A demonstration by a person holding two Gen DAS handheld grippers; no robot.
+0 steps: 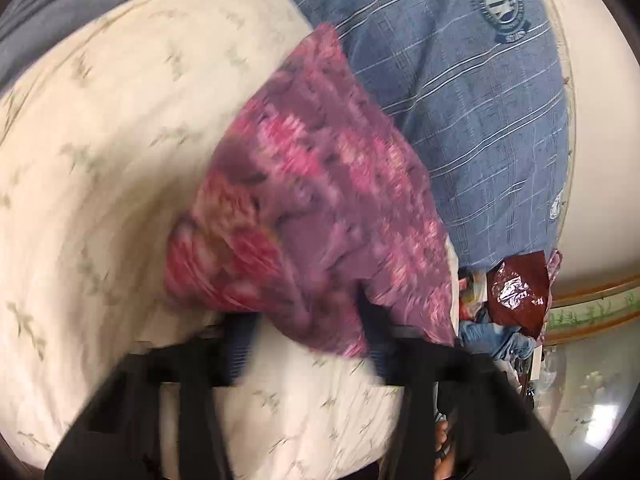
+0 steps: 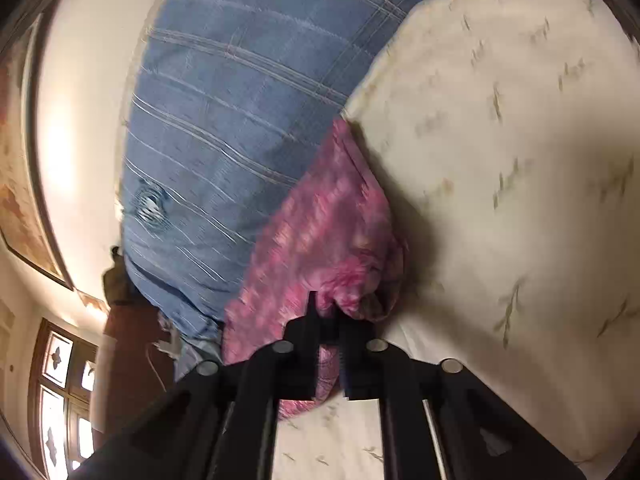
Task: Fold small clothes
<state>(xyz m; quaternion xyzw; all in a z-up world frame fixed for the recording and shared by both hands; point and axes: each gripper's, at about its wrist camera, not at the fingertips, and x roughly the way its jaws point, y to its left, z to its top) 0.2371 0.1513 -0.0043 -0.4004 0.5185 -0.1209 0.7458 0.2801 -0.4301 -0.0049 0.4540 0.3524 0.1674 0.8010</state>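
Observation:
A small pink and purple floral cloth [image 1: 320,200] lies blurred on the cream leaf-print bed sheet [image 1: 100,160], up against a blue plaid cushion [image 1: 460,120]. In the left wrist view my left gripper [image 1: 302,312] is at the cloth's near edge. Its fingers stand apart, the hem runs across the gap, and sheet shows between them. In the right wrist view the same cloth [image 2: 328,220] bunches up at my right gripper [image 2: 330,316], whose fingers are shut on a fold of its near edge.
The blue plaid cushion [image 2: 224,120] borders the cloth on one side, the cream sheet [image 2: 520,160] on the other. A shiny dark red bag [image 1: 516,292] and a heap of clothes sit past the bed's edge. A window [image 2: 64,392] and a framed picture [image 2: 24,208] are on the wall.

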